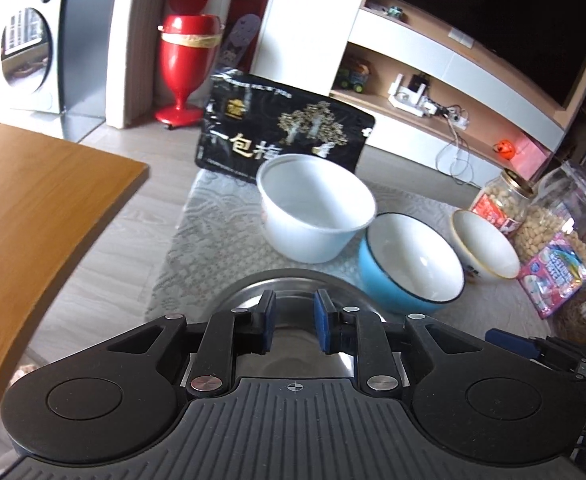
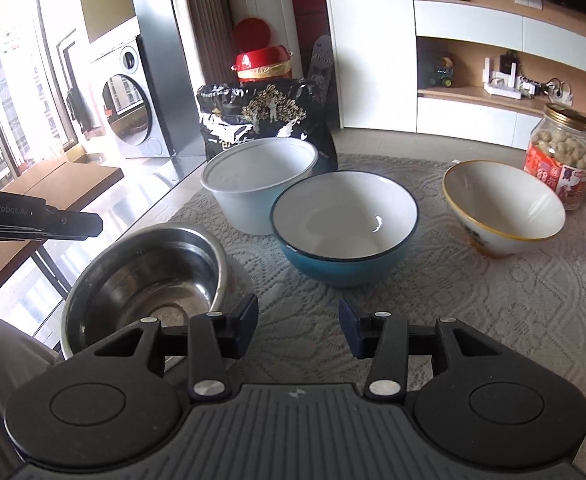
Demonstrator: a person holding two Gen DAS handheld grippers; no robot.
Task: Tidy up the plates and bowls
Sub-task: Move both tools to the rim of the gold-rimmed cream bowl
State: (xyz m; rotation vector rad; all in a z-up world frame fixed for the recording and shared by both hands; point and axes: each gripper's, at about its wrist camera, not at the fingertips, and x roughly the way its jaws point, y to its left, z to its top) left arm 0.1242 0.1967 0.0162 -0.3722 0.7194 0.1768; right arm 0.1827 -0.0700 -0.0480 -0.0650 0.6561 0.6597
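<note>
Several bowls stand on a lace-covered table (image 2: pixel 433 312). A steel bowl (image 2: pixel 145 276) is nearest on the left, a white plastic bowl (image 2: pixel 259 182) behind it, a blue bowl (image 2: pixel 345 226) in the middle and a gold-rimmed white bowl (image 2: pixel 501 208) to the right. My left gripper (image 1: pixel 293 322) is open and hovers over the steel bowl (image 1: pixel 289 284), with the white plastic bowl (image 1: pixel 317 208), blue bowl (image 1: pixel 411 264) and gold-rimmed bowl (image 1: pixel 485 244) beyond. It also shows in the right wrist view (image 2: pixel 89 226) above the steel bowl. My right gripper (image 2: pixel 299 326) is open and empty, just in front of the blue bowl.
A black snack bag (image 2: pixel 265 120) stands behind the white plastic bowl. A jar of nuts (image 2: pixel 561 156) and a pink packet (image 1: pixel 553 276) sit at the right edge. A wooden table (image 1: pixel 33 208) is to the left, across a gap.
</note>
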